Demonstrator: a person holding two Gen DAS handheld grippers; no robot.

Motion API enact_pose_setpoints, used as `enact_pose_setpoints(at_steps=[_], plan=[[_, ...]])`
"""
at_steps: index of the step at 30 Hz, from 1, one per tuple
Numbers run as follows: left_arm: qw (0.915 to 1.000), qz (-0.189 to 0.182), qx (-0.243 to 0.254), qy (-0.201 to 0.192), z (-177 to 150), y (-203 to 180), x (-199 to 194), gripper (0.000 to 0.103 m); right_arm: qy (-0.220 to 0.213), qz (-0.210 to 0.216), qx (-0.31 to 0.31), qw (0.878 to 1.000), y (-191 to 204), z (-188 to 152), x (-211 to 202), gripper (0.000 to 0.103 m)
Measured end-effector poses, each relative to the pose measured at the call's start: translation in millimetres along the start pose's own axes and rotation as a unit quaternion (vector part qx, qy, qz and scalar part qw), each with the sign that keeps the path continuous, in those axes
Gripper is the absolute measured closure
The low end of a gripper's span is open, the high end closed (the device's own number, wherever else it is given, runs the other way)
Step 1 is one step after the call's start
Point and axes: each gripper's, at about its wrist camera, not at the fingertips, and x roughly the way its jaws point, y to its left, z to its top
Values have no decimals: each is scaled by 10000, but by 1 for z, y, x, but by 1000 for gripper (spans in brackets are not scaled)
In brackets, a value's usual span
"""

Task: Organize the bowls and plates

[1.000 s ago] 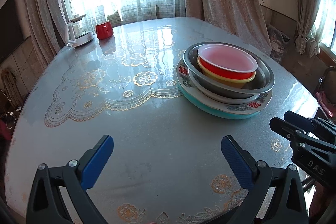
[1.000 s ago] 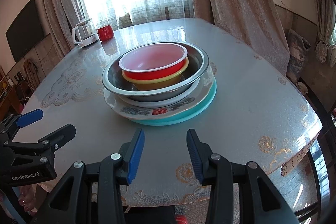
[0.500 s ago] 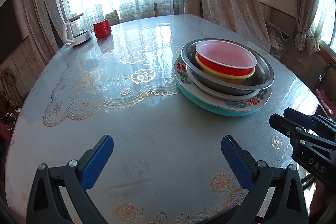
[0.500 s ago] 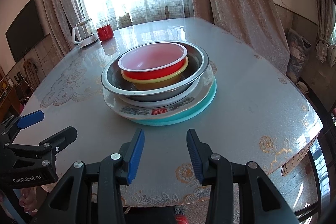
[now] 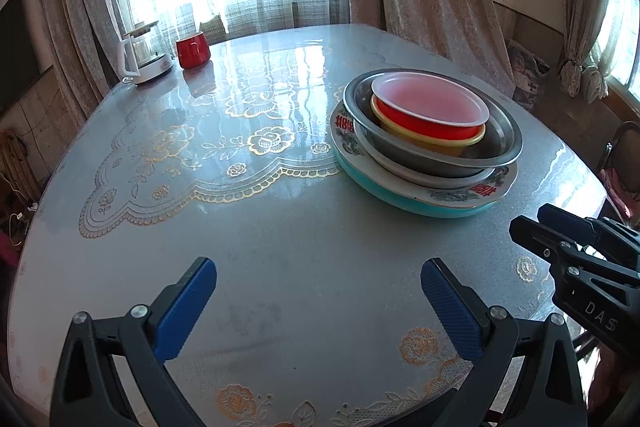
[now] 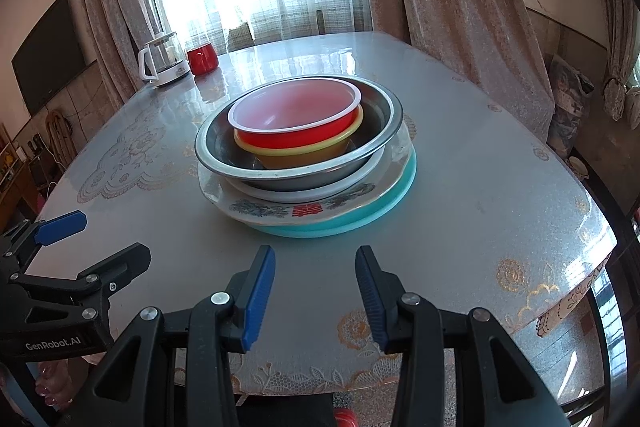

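Your left gripper (image 5: 318,301) hangs spread wide over bare table (image 5: 280,259); your right gripper (image 6: 315,287) is parted too, holding nothing, just near of the stack. That stack sits right of centre: red bowl (image 6: 296,121) in a yellow bowl (image 6: 300,151), inside a steel basin (image 6: 372,151), on a white plate (image 6: 296,193), a patterned plate (image 6: 280,211) and a teal plate (image 6: 360,223). At the far left stand a kettle (image 5: 146,57) and red mug (image 5: 193,49) (well apart from everything). The basin hides the yellow bowl's base.
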Motion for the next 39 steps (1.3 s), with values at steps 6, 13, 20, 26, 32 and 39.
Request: enact_pose_setpoints(at_steps=[6, 13, 20, 26, 32, 39], plan=[[10000, 19, 21, -15, 0, 0, -1, 0, -5, -1, -3, 10000, 1, 0, 0, 61], [10000, 19, 7, -3, 0, 0, 0, 0, -22, 25, -38, 10000, 3, 1, -1, 61], [10000, -8, 12, 20, 0, 0, 1, 0, 12, 21, -53, 10000, 3, 3, 1, 61], [10000, -22, -10, 49, 0, 1, 3, 0, 30, 15, -39, 10000, 3, 3, 2, 61], [9999, -44, -31, 96, 0, 2, 6, 0, 23, 29, -44, 10000, 4, 3, 2, 61], [9999, -67, -74, 128, -1, 4, 9, 0, 49, 27, -6, 10000, 3, 3, 5, 61]])
